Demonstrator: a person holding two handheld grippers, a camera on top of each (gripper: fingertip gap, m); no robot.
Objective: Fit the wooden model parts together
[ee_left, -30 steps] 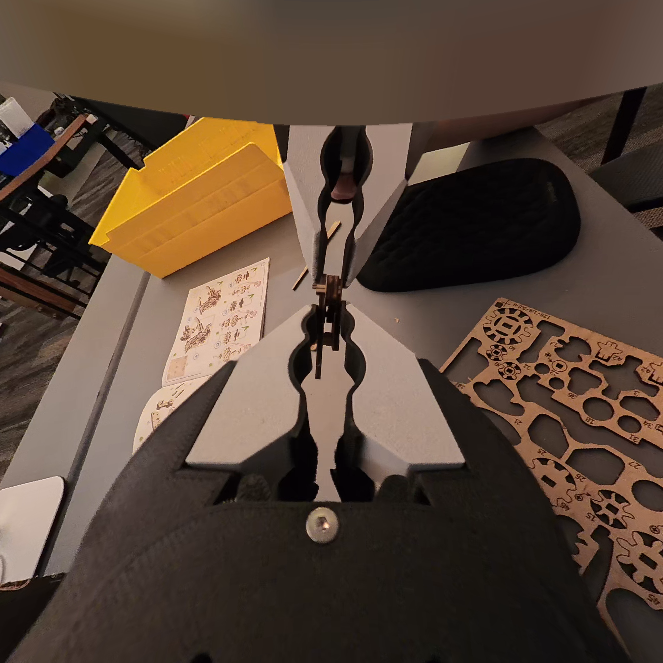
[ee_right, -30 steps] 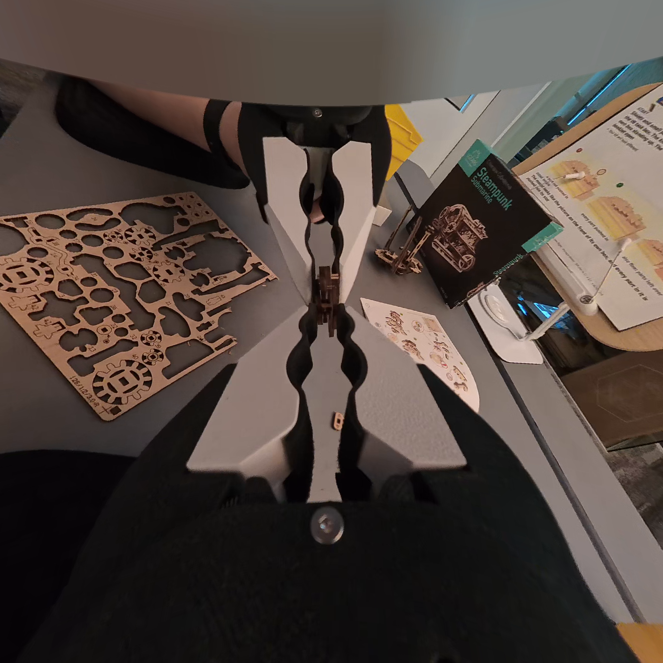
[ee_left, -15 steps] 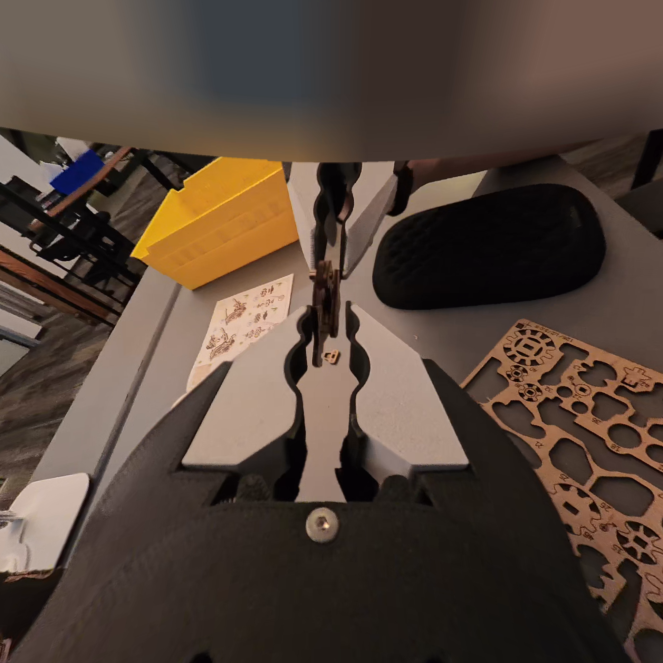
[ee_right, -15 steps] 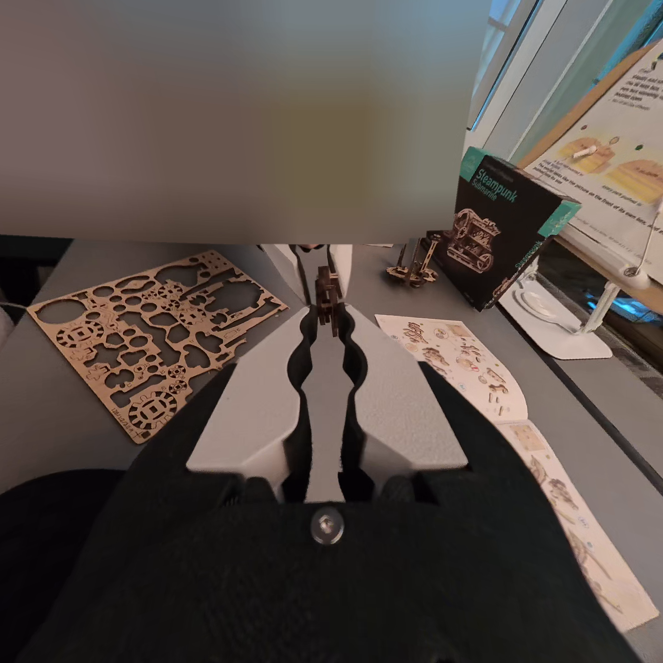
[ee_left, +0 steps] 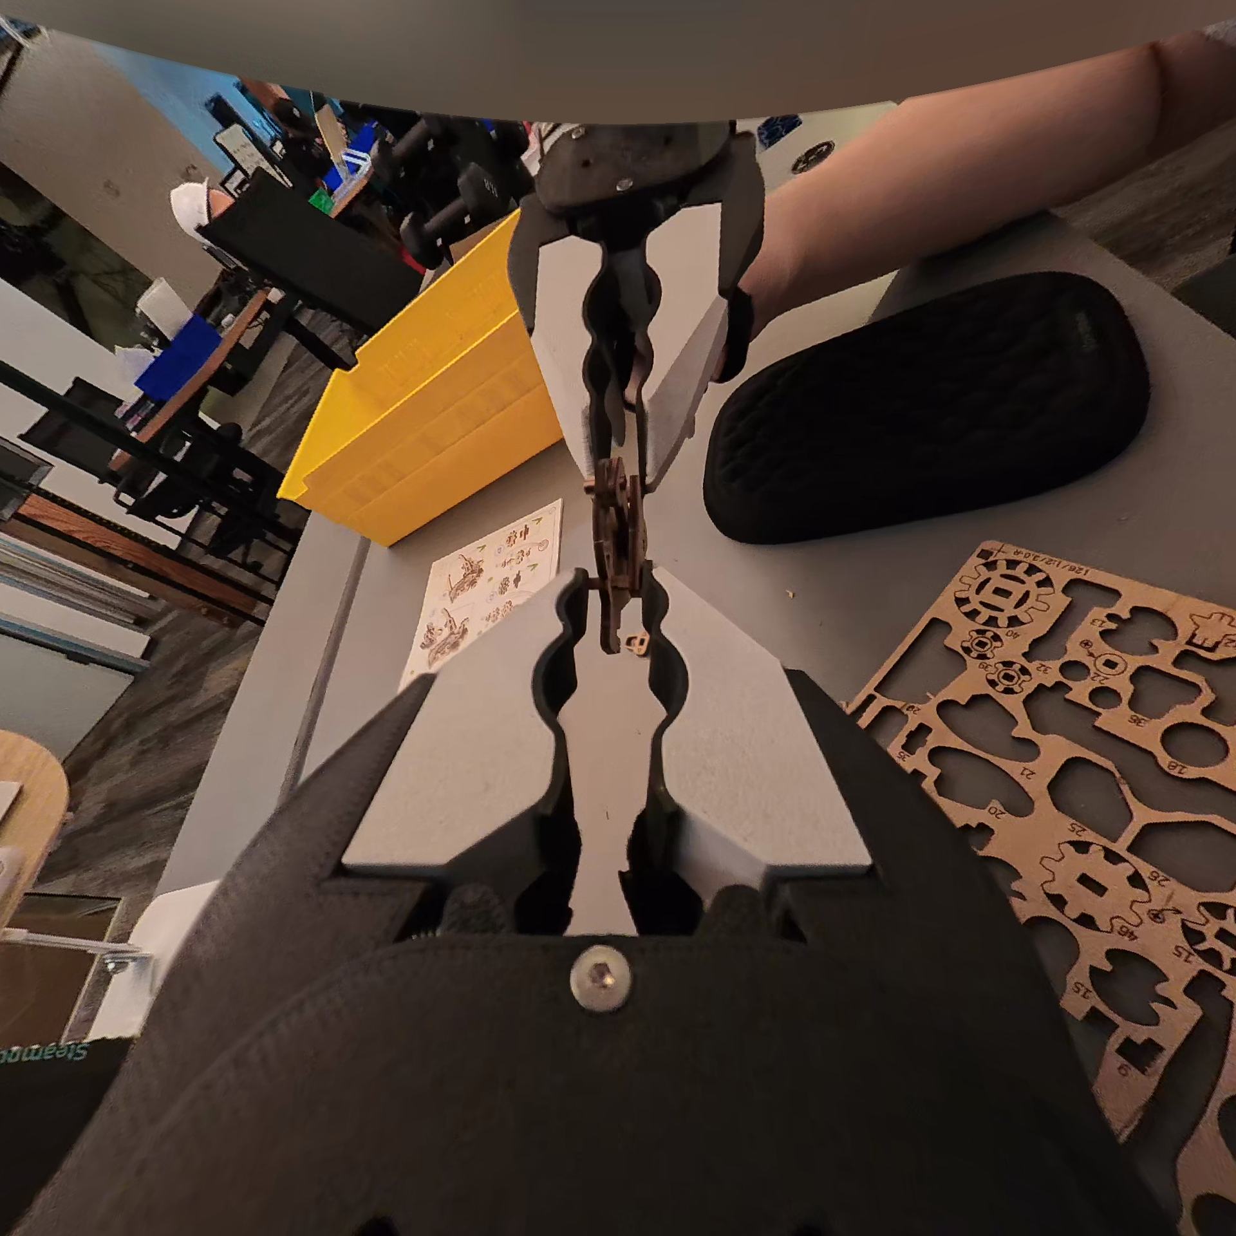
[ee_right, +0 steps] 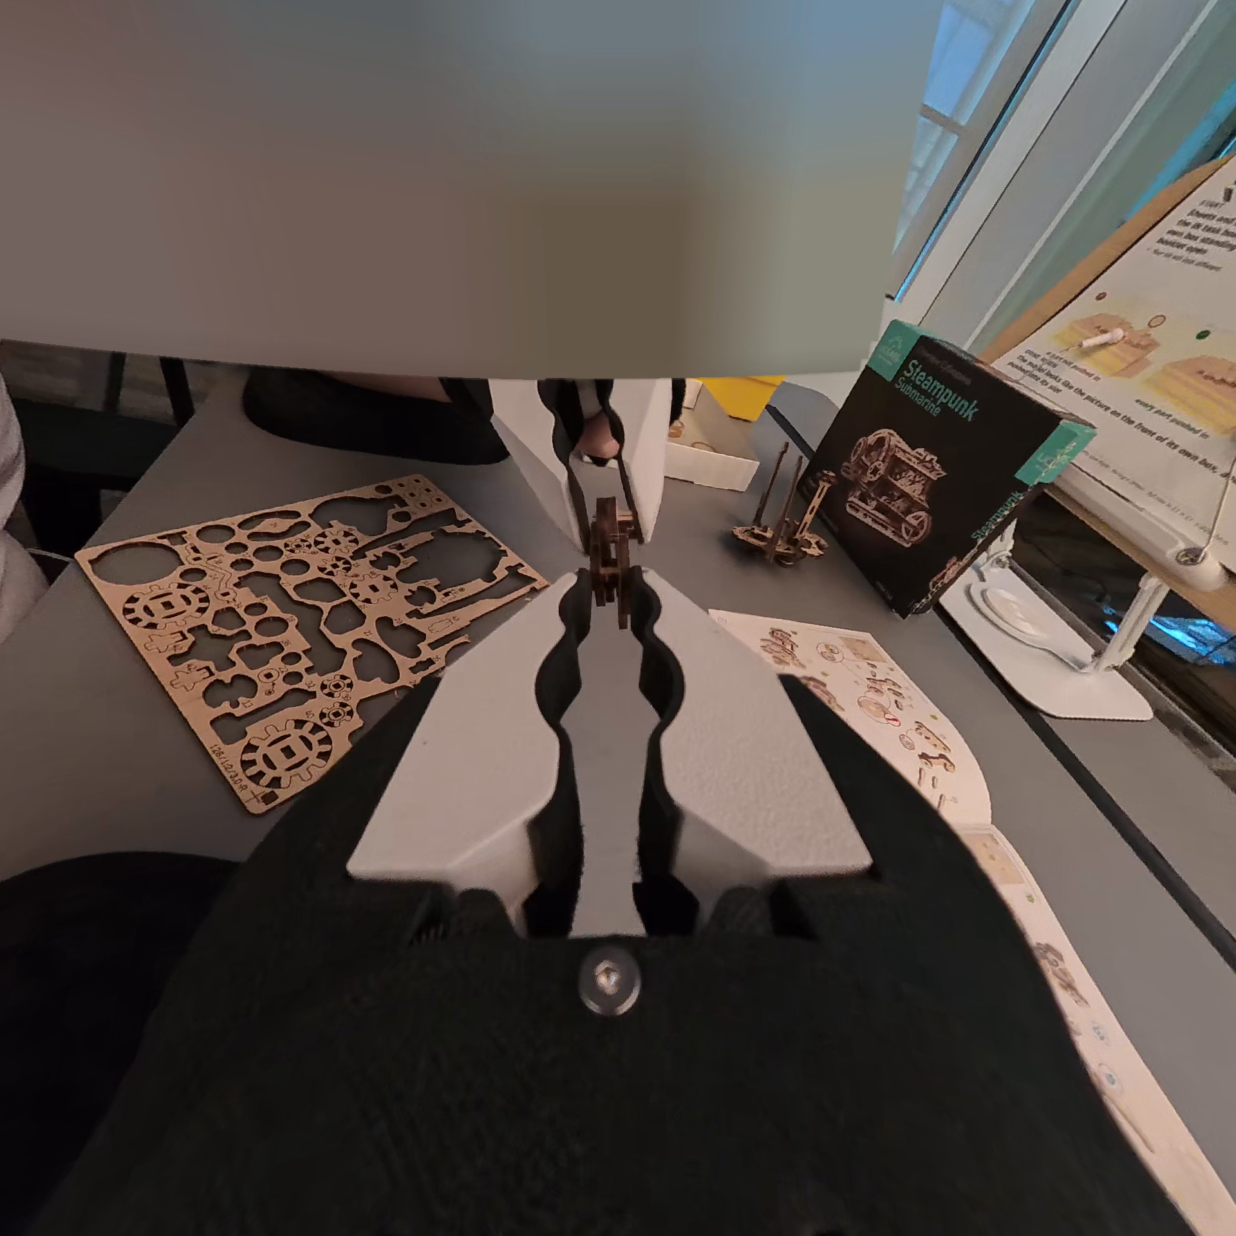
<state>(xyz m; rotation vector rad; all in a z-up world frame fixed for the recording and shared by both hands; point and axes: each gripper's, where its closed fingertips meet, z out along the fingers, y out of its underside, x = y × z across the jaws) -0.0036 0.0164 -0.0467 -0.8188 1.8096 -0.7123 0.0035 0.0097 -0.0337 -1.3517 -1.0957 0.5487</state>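
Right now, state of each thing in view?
left gripper: shut on the small dark wooden assembly.
right gripper: shut on the same assembly, opposite end.
small dark wooden assembly: held in the air between both grippers.
flat laser-cut wooden parts sheet: flat on table, many parts punched out.
paper instruction booklet: open, flat.
dark model-kit box: standing upright.
yellow plastic bin: on table; contents hidden.

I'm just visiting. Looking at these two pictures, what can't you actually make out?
- How the wooden parts interlock: both views, too small, dark and edge-on between the fingers.
- The tiny loose piece on the table: left wrist view, too small to identify.
- The punched wooden sheet: left wrist view, cut off by the right edge.
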